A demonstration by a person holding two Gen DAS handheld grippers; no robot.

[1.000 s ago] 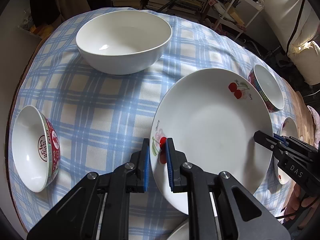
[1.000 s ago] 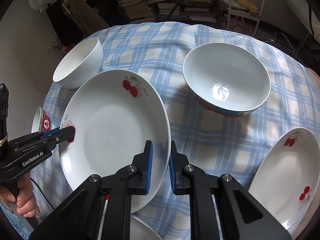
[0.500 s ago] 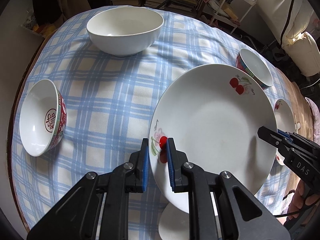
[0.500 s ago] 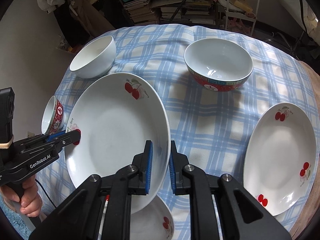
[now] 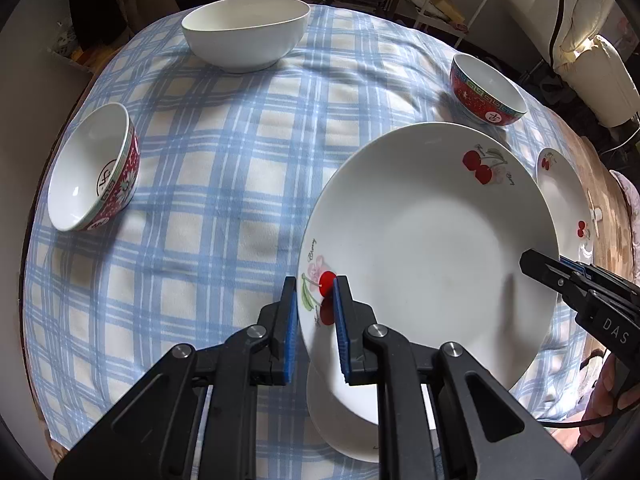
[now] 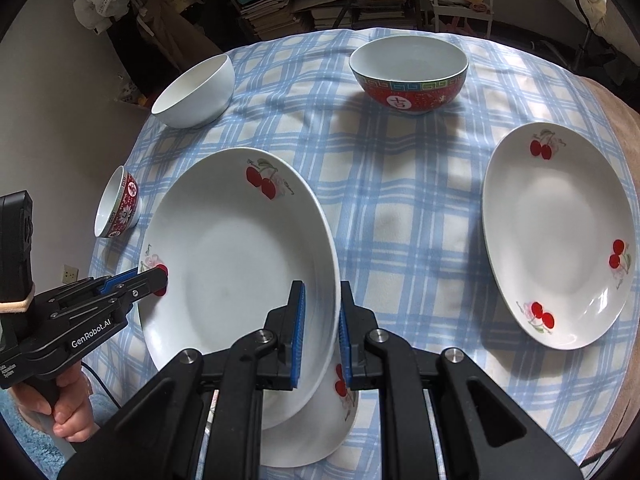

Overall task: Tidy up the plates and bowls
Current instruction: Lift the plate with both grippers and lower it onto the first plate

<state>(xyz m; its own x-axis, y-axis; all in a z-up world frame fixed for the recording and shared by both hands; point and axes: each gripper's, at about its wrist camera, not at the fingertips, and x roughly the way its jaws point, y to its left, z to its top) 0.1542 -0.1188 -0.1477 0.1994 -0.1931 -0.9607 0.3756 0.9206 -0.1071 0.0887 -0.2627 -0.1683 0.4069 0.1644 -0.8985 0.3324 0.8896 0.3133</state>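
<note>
A lived-in home: a round dining table (image 6: 400, 208) under a blue checked cloth, laid with household crockery, stands before cluttered shelves of stacked books and papers (image 6: 320, 4), with a white metal rack (image 5: 452, 4) alongside.

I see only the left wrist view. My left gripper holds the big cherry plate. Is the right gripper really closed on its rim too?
Observer: Yes. The right gripper is shut on the held plate, with one pad inside the rim and one outside.
Operator: What is the white thing under it?
Observer: A second cherry plate lies on the cloth below, partly covered.
Operator: Is the plate at my right edge empty?
Observer: Yes. The side plate is empty, with three cherry prints around its rim.
</note>
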